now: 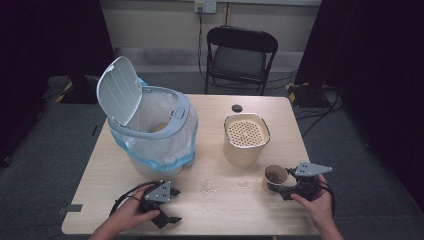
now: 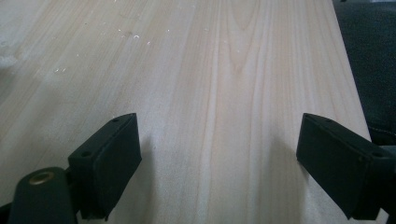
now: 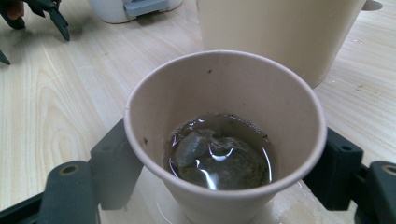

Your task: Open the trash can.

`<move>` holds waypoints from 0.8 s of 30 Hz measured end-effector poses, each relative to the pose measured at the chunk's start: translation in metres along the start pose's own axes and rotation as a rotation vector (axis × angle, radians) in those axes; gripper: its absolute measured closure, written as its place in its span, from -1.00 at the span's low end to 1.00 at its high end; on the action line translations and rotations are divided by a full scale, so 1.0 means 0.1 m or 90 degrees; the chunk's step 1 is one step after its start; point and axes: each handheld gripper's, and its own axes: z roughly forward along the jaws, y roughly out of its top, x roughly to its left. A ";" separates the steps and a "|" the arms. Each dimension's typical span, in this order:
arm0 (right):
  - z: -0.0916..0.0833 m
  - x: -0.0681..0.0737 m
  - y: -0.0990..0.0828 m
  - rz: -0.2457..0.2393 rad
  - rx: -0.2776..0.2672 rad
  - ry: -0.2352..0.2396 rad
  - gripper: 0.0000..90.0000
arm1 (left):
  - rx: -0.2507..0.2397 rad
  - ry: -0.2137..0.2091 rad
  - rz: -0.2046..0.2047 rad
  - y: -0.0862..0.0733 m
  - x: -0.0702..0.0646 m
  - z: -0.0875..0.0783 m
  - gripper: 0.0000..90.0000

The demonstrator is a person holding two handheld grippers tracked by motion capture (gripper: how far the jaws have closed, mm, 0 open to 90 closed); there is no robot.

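A paper cup (image 1: 275,176) stands near the table's front right; in the right gripper view the cup (image 3: 224,88) holds dark liquid and a soaked tea bag (image 3: 210,154). My right gripper (image 1: 278,189) (image 3: 224,177) has a jaw against each side of the cup's lower wall, shut on it. At the front left my left gripper (image 1: 174,205) (image 2: 219,154) rests low over bare wood, jaws wide open with nothing between them. It also shows far off at the top left of the right gripper view (image 3: 46,18).
A white bin (image 1: 150,130) with its lid up and a plastic bag liner stands at the back left. A beige container (image 1: 245,137) with a perforated insert stands just behind the cup. Crumbs (image 1: 210,187) lie mid-table. A black chair (image 1: 240,55) is beyond the far edge.
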 end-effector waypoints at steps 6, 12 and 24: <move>0.02 -0.01 -0.02 0.009 -0.008 0.000 -0.48 | -0.005 -0.001 -0.001 0.00 0.00 0.00 -0.71; 0.07 0.00 -0.02 0.009 -0.007 0.005 -0.46 | -0.008 -0.001 -0.002 0.00 0.00 0.01 -0.71; 0.02 0.00 0.05 0.001 0.008 -0.028 -0.38 | 0.001 0.000 0.000 0.00 0.00 0.00 -0.71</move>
